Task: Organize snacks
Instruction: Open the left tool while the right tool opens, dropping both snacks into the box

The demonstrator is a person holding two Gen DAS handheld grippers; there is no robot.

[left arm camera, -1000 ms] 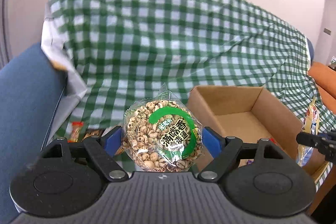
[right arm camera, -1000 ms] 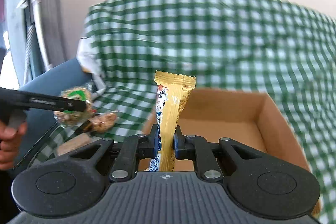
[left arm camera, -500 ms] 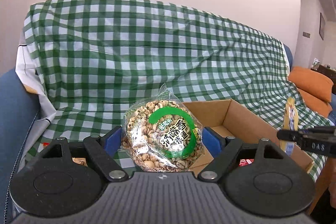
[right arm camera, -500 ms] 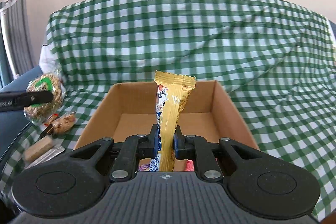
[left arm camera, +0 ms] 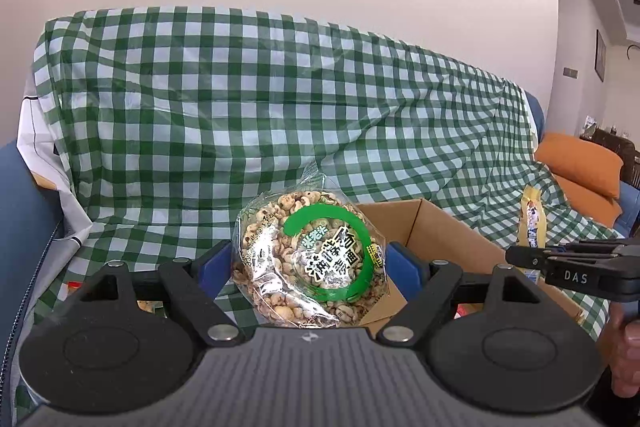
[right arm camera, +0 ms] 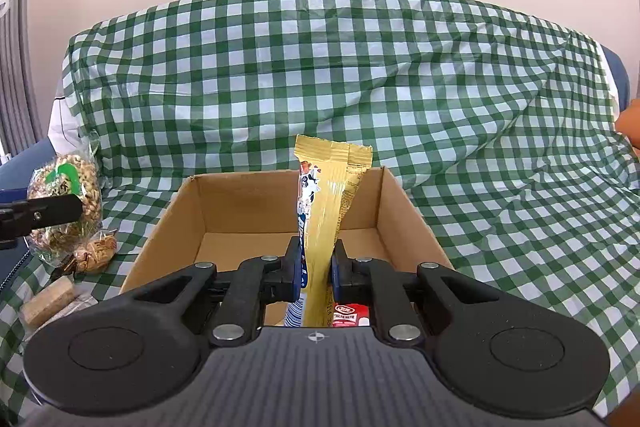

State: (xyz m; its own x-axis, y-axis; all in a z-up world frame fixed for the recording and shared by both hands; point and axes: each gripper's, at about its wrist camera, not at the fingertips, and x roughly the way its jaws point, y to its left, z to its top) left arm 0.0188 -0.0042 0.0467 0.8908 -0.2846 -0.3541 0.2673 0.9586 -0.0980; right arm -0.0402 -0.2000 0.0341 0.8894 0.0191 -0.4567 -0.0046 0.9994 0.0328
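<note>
My left gripper [left arm camera: 310, 263] is shut on a round clear pack of puffed grain cake with a green ring label [left arm camera: 312, 259], held up left of the open cardboard box [left arm camera: 444, 231]. The pack also shows at the left of the right wrist view [right arm camera: 68, 203]. My right gripper [right arm camera: 316, 267] is shut on a tall gold snack packet [right arm camera: 326, 211], held upright over the near part of the box [right arm camera: 200, 211]. The gold packet also shows at the right of the left wrist view [left arm camera: 531, 223]. A red-labelled packet [right arm camera: 350, 319] lies in the box.
The box sits on a sofa draped in a green-and-white checked cloth [right arm camera: 400, 87]. Loose snacks lie left of the box: a nut cake [right arm camera: 96, 255] and a beige wafer bar [right arm camera: 48, 303]. An orange cushion [left arm camera: 580, 167] lies at the far right. A blue armrest [left arm camera: 24, 211] is at the left.
Both grippers have swung and tilted up to face the sofa back. The right gripper has moved to the box's near edge with the gold packet. Both grips are unchanged.
</note>
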